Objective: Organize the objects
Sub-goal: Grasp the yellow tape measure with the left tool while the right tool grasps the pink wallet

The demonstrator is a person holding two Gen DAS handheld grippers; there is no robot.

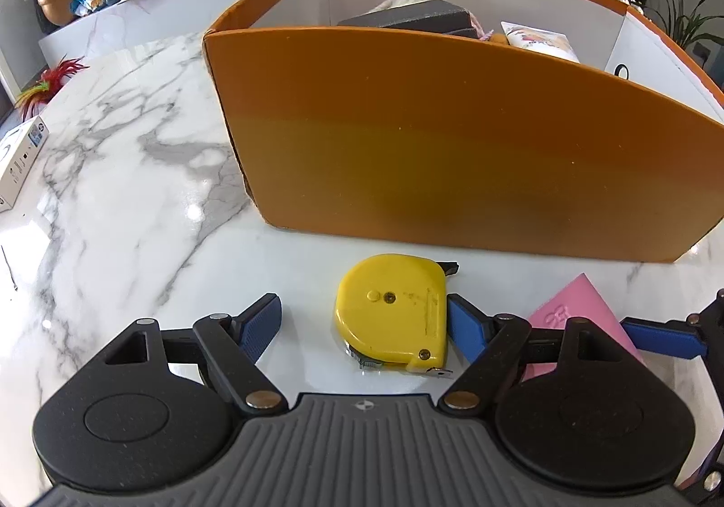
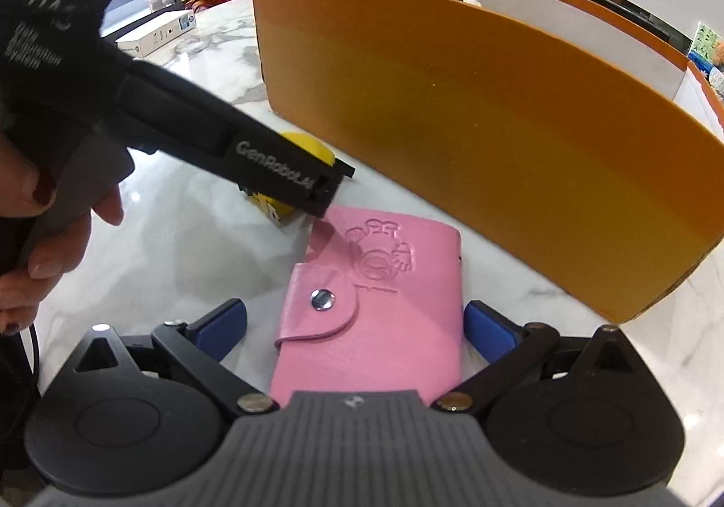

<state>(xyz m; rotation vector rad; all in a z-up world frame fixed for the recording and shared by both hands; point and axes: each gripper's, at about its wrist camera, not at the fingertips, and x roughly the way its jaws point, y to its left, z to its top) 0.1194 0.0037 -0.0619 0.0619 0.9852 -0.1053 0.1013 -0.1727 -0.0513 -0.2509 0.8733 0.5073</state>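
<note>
**Kid:** Why are your jaws so wide?

**Me:** My left jaws [image 1: 362, 321] are spread around the yellow tape measure [image 1: 392, 313]. One pad touches its side, the other is apart, so nothing is held. My right jaws [image 2: 355, 326] stand loose beside the pink wallet [image 2: 371, 303], also empty.

**Kid:** Where are they?

**Me:** Flat on the shiny marble counter [image 1: 135, 199], near the orange box [image 1: 452, 154]. The tape is hard plastic, rounded. The wallet is soft, with a snap.

**Kid:** And the box?

**Me:** Smooth card. I think both go inside.

On the table [image 1: 135, 172] the tape measure [image 1: 391, 312] lies before the box [image 1: 452, 154] — the wallet [image 2: 380, 303] at its 3 o'clock, both near the box wall.
</note>
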